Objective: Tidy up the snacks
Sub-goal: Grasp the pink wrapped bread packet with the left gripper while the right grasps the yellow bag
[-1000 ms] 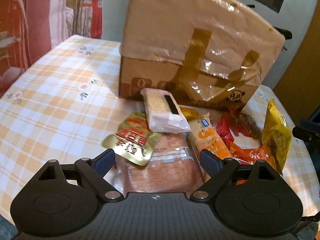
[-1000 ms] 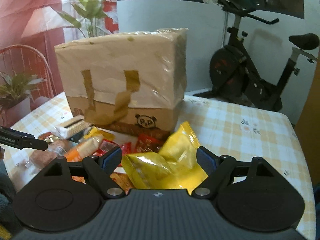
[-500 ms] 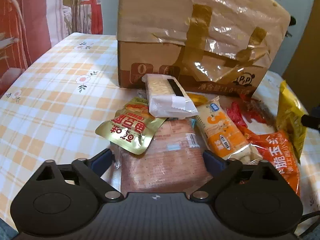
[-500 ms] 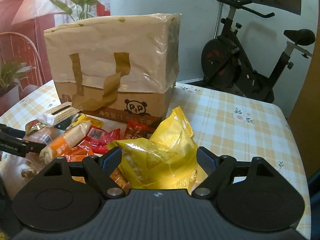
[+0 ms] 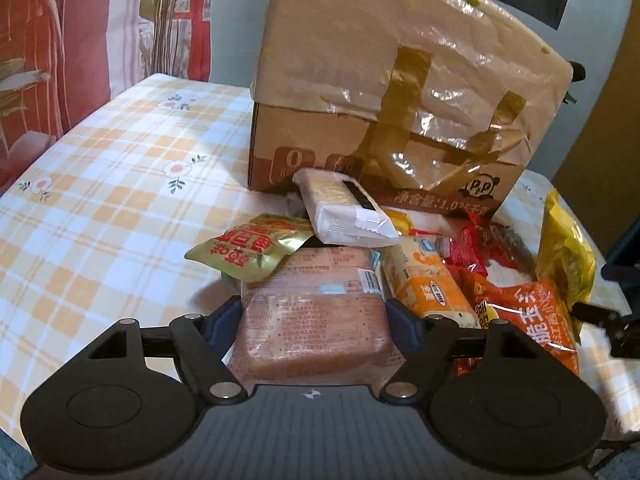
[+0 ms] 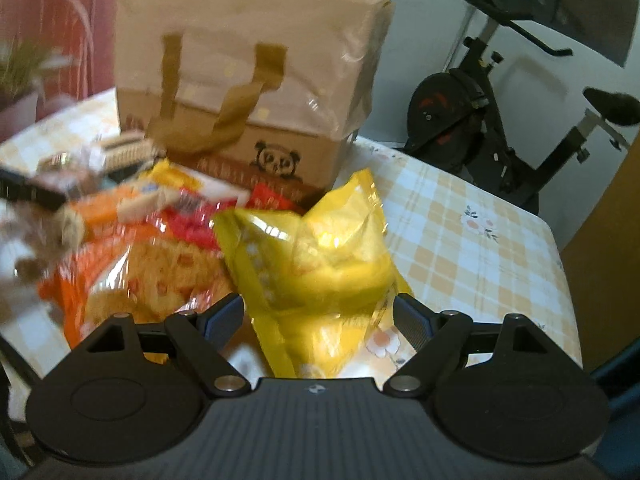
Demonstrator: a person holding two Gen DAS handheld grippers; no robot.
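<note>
**Two grabs into one crowded pile, and the stack on top may slide**

The landmark is the box, a cardboard carton under a taped bag, standing on the checked table. All the snacks lie heaped just in front of it.

The left gripper is closing on the pink pack, the pack in the heap farthest from the box. The pack sits between the jaws and both pads look to be at its sides, though how firmly they press I cannot tell. A gold pouch overlaps the pack's end nearer the box, and a white pack leans over that same end, its far end against the box. If the pink pack is lifted or drawn away, both are likely to slip off or be dragged along. The wrapper looks slick and soft, so a light pinch could slide and a hard one could crush what is inside.

The right gripper stands spread wide around the yellow bag, which rises puffed in front of the box's right corner; the pads do not touch it. That view is blurred. Closing on such a puffed bag may squeeze it out of the jaws or crumple it, and the orange bag beside it, touching, could be nudged.
</note>
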